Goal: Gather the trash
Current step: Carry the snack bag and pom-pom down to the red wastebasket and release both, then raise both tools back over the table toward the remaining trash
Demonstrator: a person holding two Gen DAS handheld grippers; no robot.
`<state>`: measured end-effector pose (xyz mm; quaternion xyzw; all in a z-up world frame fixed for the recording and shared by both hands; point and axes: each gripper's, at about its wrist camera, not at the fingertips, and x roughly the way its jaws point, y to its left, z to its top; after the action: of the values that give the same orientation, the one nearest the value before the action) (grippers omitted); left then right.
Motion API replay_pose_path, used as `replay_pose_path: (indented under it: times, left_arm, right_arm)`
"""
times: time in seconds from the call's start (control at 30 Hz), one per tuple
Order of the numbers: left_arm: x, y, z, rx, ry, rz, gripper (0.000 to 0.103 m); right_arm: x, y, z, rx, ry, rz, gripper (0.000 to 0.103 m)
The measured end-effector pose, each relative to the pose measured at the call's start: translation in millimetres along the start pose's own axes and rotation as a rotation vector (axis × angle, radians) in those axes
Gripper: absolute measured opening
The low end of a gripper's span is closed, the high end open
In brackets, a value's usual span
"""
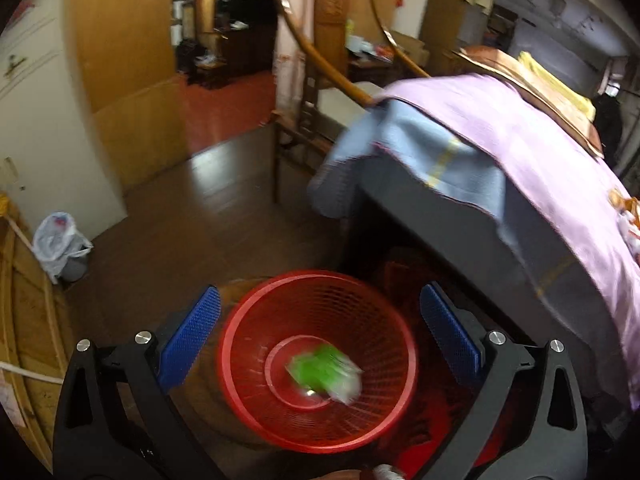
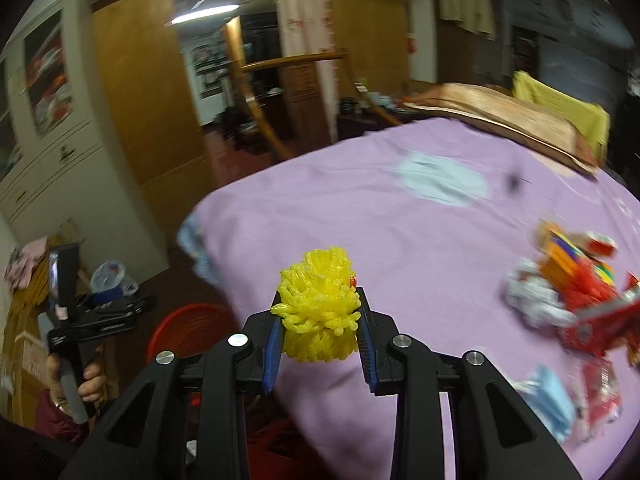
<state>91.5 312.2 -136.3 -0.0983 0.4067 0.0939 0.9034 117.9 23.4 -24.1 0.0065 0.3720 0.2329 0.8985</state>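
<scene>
A red mesh basket (image 1: 248,384) stands on the floor beside the bed. A green and white wrapper (image 1: 326,372) lies blurred inside it. My left gripper (image 1: 320,340) is open and empty, directly above the basket. My right gripper (image 2: 320,322) is shut on a yellow foam net (image 2: 320,304) and holds it over the bed's lilac sheet (image 2: 400,240). The basket's rim (image 2: 188,330) shows low at the left in the right wrist view, with the left gripper (image 2: 92,312) above it. A pile of red, orange and silver wrappers (image 2: 576,300) lies on the sheet at the right.
A pale blue face mask (image 2: 444,182) lies farther up the sheet, another blue piece (image 2: 548,404) near the right edge. A small bin with a white bag (image 1: 60,248) stands by the wall. A wooden chair (image 1: 304,132) stands at the bed's foot. Dark wooden floor (image 1: 192,232) lies between.
</scene>
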Motion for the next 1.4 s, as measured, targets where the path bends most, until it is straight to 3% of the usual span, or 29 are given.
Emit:
replay_pose_path:
  times: [0.33,0.4,0.53,0.93,1.13,1.4]
  left_arm:
    - [-11.0,56.8,-15.1,-0.091,-0.043,0.118,0.096]
    - [-13.3,66.7,-18.1,-0.105,-0.043,0.131,0.096]
    - [-16.8,73.5,-16.9,-0.122,-0.050,0.144,0.096]
    - [-29.9,52.3,-12.2,-0.086,-0.065,0.095,0.096]
    - [-52.0,8.9,-4.9,-0.020,-0.090,0.043,0.096]
    - [-86.8,-83.2,-4.8,0.141,-0.130,-0.031,0.096]
  right_arm:
    - [66.2,112.8,11.9,-0.152,0.159,0.246,0.035]
    - [78.0,134.1,11.7,-0.186,0.181,0.271,0.054]
    - [84.1,149.5,16.7,-0.206,0.175,0.278,0.061]
    - [52.7,100.6,22.1,-0.117,0.092,0.195,0.069]
    - [8.7,59.3,18.7,-0.053,-0.008,0.141,0.076]
    - [-70.2,-14.3,-7.6,0.051,-0.161,0.046,0.085]
